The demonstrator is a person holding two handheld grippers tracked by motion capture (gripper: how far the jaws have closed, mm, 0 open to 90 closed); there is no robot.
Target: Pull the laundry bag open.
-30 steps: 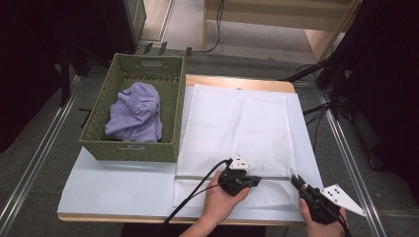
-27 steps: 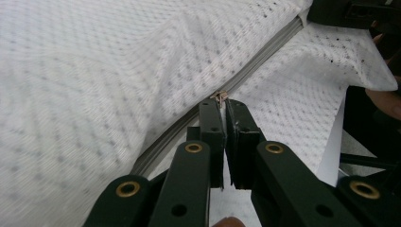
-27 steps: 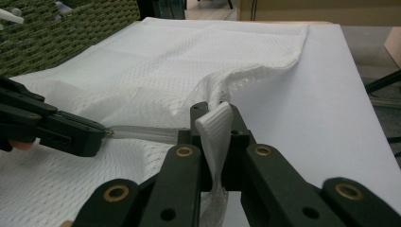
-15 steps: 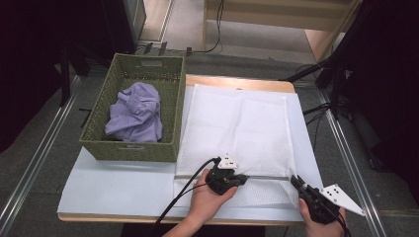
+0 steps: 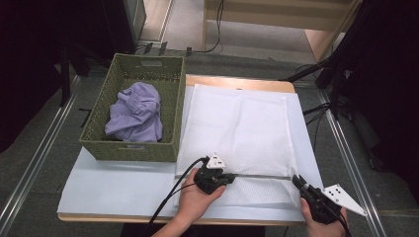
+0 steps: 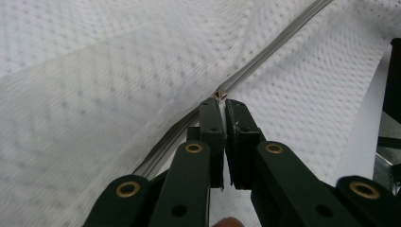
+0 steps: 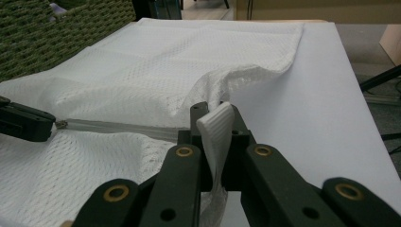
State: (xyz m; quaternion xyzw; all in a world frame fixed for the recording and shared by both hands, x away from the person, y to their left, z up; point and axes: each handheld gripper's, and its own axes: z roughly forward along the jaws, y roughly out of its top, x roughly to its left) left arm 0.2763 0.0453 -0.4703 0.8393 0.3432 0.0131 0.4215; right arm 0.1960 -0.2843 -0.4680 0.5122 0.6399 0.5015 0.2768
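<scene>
A white mesh laundry bag (image 5: 237, 123) lies flat on the table, with its zipper (image 5: 262, 176) running along near the front edge. My left gripper (image 5: 231, 177) is shut on the small metal zipper pull (image 6: 220, 94), on the zipper line (image 6: 279, 40). My right gripper (image 5: 296, 181) holds the bag's right end. In the right gripper view its jaws (image 7: 215, 116) are shut on a white ribbed tab (image 7: 216, 127) of the bag. The left gripper (image 7: 23, 123) shows at that view's left, at the end of the zipper (image 7: 118, 126).
A green woven basket (image 5: 133, 148) stands on the table's left half, touching the bag's left side. A crumpled purple garment (image 5: 136, 112) lies in it. The white table top (image 5: 113, 182) is bare in front of the basket. Cables and metal rails run along the floor.
My left gripper has slid to the left along the zipper line, away from the right gripper. The right gripper has stayed in place.
</scene>
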